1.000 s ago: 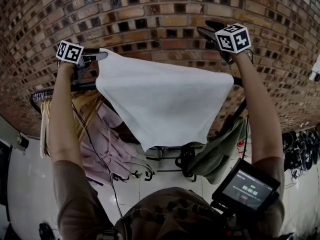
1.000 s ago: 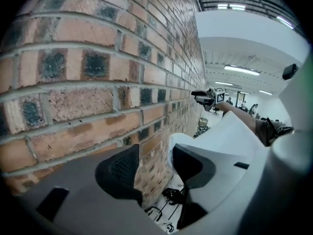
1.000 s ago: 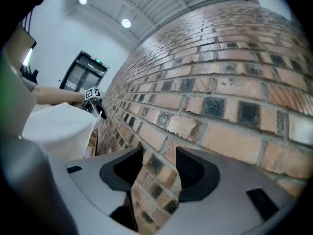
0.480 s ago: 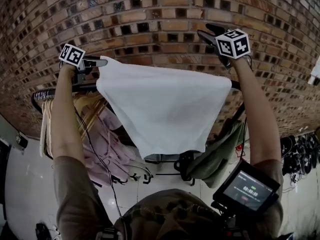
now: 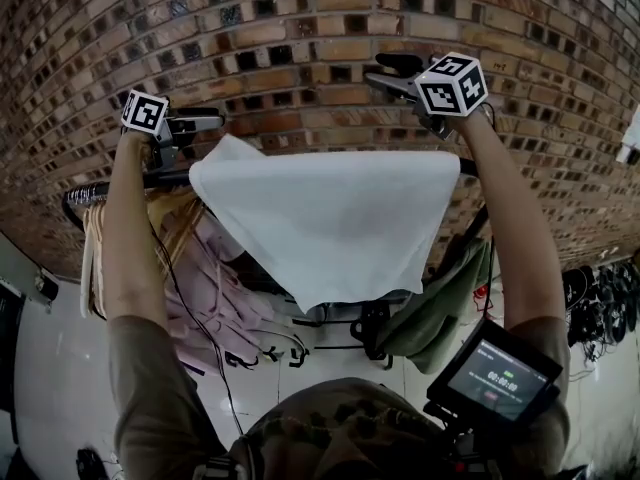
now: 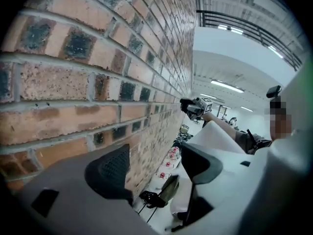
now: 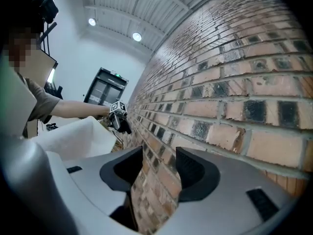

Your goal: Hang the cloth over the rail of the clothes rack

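The white cloth (image 5: 320, 218) hangs draped over the dark rail (image 5: 110, 182) of the clothes rack, its lower point dangling in front. My left gripper (image 5: 205, 121) hovers just above the cloth's left corner; its jaws have just been opening and hold nothing. In the left gripper view my left gripper (image 6: 155, 168) frames only wall and floor, with the cloth (image 6: 215, 136) to its right. My right gripper (image 5: 387, 70) is open above the cloth's right end, facing the bricks. In the right gripper view my right gripper (image 7: 154, 173) has only brick wall between its pads.
A brick wall (image 5: 300, 28) stands close behind the rail. Pink garments (image 5: 215, 278) and an olive garment (image 5: 440, 308) hang lower on the rack. A small monitor (image 5: 495, 378) sits by my right forearm. Shoes (image 5: 600, 298) lie on the floor at right.
The left gripper has let go of the cloth's left corner, which dropped toward the rail. The right gripper has drifted left along the wall. The cloth's top edge lies flatter.
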The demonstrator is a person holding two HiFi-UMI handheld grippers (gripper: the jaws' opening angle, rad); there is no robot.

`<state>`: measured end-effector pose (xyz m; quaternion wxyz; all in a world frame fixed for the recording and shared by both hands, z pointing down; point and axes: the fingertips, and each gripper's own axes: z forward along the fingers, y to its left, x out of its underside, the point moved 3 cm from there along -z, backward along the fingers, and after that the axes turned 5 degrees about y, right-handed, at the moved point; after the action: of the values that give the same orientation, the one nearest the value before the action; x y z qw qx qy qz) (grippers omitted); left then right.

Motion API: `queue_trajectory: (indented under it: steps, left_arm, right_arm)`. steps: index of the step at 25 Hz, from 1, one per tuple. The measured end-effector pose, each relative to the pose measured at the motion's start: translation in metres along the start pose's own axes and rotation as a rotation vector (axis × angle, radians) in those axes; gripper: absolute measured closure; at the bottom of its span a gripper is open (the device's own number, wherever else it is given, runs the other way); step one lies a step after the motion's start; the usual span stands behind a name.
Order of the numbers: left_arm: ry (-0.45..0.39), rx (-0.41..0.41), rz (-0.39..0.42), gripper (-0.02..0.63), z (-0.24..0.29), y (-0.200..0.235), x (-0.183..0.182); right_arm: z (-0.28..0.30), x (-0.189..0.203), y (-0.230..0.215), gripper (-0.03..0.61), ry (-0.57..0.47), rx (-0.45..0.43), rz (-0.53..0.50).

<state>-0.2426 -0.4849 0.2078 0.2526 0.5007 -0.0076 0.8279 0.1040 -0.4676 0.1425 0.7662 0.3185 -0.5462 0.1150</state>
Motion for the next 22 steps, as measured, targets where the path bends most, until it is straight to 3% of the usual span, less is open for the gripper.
queue_trajectory:
  steps: [6,13,18,22]
  left_arm:
    - [-0.036,-0.121,0.015,0.288,-0.010,0.022,-0.004]
    - [-0.077,-0.284,0.253,0.290,-0.001,-0.003,-0.041]
    - [-0.226,-0.379,0.343,0.291,-0.013,-0.038,-0.072]
    - [-0.428,-0.439,0.365,0.291,-0.037,-0.065,-0.088]
  right_arm:
    - [-0.007,0.000,-0.006,0.370,-0.036,0.020,0.009]
    - [-0.035,-0.015,-0.037,0.368,-0.148,0.174,0.049]
    - [-0.059,-0.041,-0.040,0.370,-0.236,0.257,0.051]
    - [-0.078,-0.050,-0.038,0.370,-0.250,0.341,0.025]
